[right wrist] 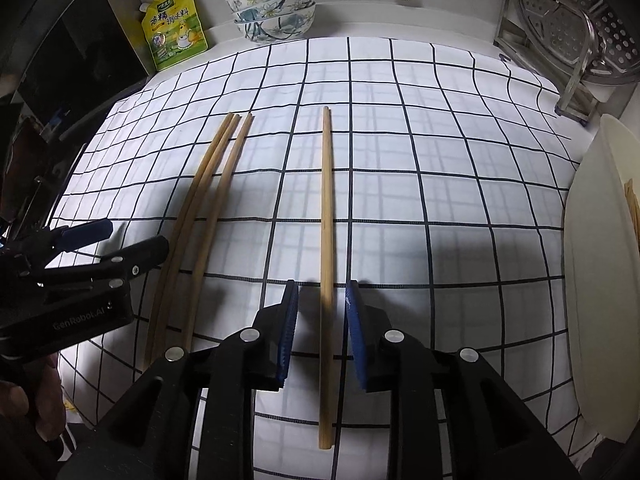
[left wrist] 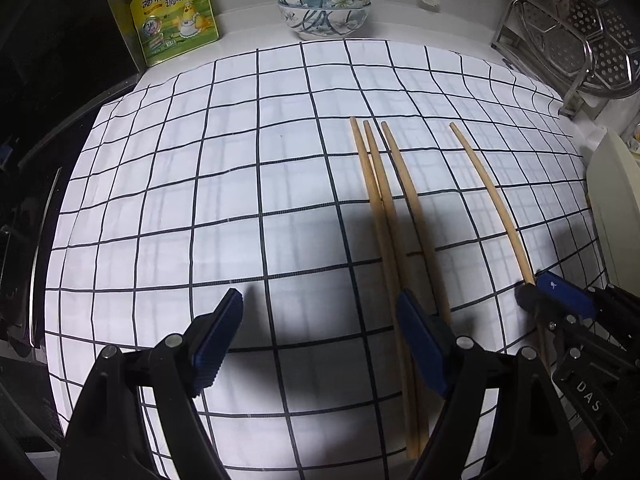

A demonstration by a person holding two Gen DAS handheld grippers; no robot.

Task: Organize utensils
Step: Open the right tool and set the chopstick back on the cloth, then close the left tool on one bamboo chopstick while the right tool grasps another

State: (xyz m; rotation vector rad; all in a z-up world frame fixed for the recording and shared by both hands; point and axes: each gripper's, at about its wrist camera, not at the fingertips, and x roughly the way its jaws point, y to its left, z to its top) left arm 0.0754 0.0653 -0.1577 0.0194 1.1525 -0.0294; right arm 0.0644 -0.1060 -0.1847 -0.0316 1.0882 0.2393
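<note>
Three wooden chopsticks (left wrist: 384,216) lie side by side on the checked cloth (left wrist: 240,200); they also show in the right wrist view (right wrist: 208,184). A fourth chopstick (right wrist: 327,240) lies apart to their right, also seen in the left wrist view (left wrist: 492,196). My left gripper (left wrist: 320,320) is open and empty, just left of the three chopsticks, its right finger over them. My right gripper (right wrist: 322,304) is open, its pads on either side of the single chopstick without touching it. The left gripper shows at the left of the right wrist view (right wrist: 120,240), and the right gripper shows at the right of the left wrist view (left wrist: 548,292).
A stack of flowered bowls (left wrist: 323,4) and a yellow seasoning pouch (left wrist: 174,12) stand at the back. A metal rack with steamer plates (left wrist: 576,40) stands at the back right. A white plate (right wrist: 604,280) holding more chopsticks is at the right edge. A dark stove (left wrist: 48,120) lies left.
</note>
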